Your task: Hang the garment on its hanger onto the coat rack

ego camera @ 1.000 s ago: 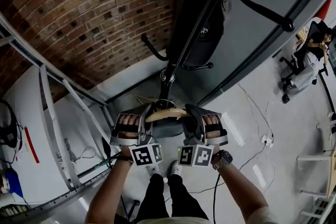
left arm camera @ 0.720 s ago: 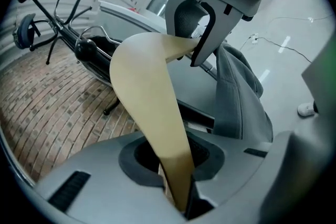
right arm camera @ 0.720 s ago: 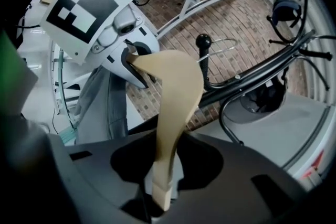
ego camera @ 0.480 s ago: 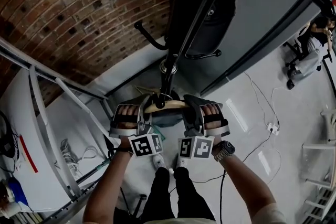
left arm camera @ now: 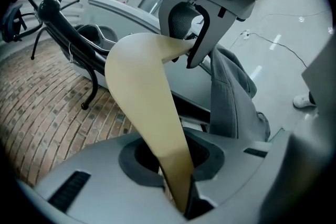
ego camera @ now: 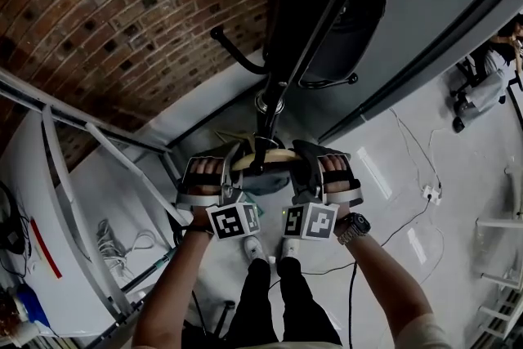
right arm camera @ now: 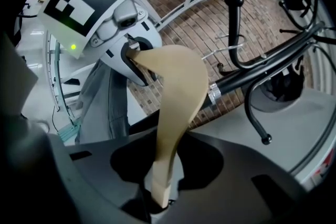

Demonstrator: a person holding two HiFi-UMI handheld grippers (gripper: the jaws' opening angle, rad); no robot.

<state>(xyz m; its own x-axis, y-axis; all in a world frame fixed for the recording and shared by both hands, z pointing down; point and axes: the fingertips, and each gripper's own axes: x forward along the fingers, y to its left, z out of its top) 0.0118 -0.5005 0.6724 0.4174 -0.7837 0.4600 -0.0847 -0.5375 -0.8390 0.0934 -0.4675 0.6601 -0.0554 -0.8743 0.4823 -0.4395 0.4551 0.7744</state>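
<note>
- Brick wall (ego camera: 122, 12) fills the upper left of the head view, and a pale grey floor (ego camera: 392, 200) with loose cables (ego camera: 409, 147) on it lies below.
- A black coat rack (ego camera: 270, 106) stands by the wall, with curved hooks (ego camera: 233, 53) branching off its pole.
- A pale wooden hanger (ego camera: 263, 158) is held level just in front of the pole, below those hooks.
- Whether the hanger touches the rack cannot be told.
- The left tongs (ego camera: 229, 176) are clenched on the hanger's left end, and that gripper's own view shows the wood pinched between the jaws.
- The right tongs (ego camera: 304, 174) are clamped on the hanger's right end in the same way, with the tip of the wood wedged between the jaws.
- A grey garment (left arm camera: 231, 97) droops from the hanger between the two grippers.
- A wristwatch (ego camera: 353, 229) sits on the person's right wrist.
- White metal framing (ego camera: 82, 176) slants across the left side.
</note>
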